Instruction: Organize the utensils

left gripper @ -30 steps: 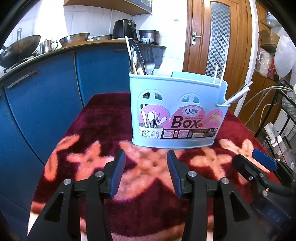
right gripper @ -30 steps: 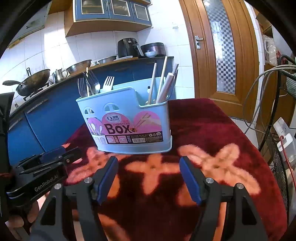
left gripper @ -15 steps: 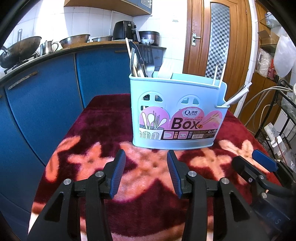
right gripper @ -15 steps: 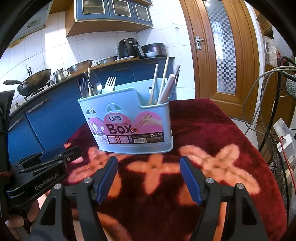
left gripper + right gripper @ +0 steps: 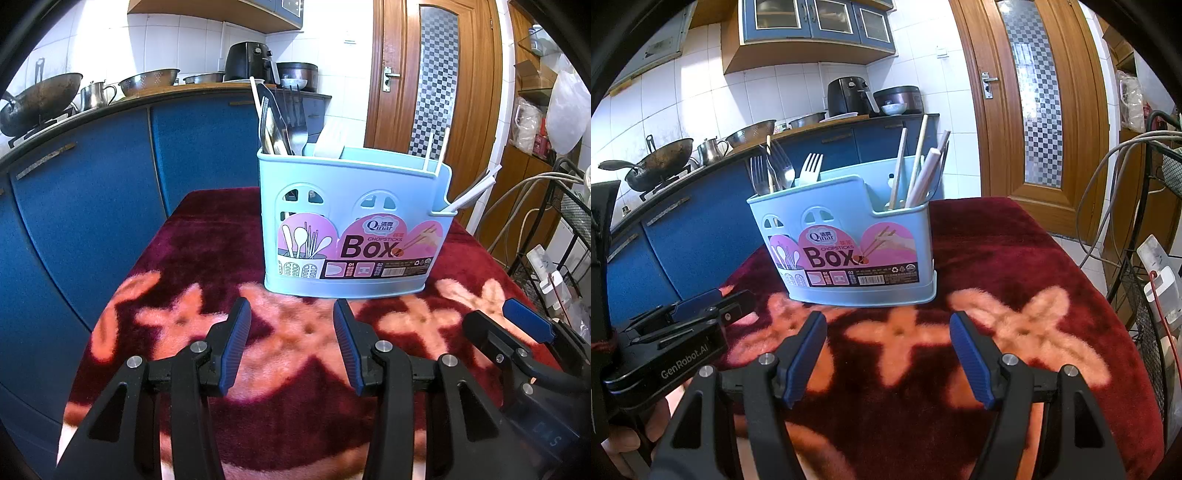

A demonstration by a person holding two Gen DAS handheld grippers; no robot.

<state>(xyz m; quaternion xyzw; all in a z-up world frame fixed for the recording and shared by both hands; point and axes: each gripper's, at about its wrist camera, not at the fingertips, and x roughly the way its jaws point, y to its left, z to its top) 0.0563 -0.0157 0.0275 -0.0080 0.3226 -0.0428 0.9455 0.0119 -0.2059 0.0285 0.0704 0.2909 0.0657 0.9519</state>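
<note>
Kitchen counter behind utensil box.

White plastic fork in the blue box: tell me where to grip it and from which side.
Probably grip the white fork at its neck just under the tines, coming from above. It stands upright, handle buried in the blue box, with metal forks close beside it.

We list a light-blue utensil box in smooth, faintly glossy plastic, its glossy printed label apparently paper; forks of shiny metal; pale matt chopsticks. We see the table cover as deep plush cloth, rough-piled. We record gripper pads of ribbed blue and a varnished wooden door.
</note>
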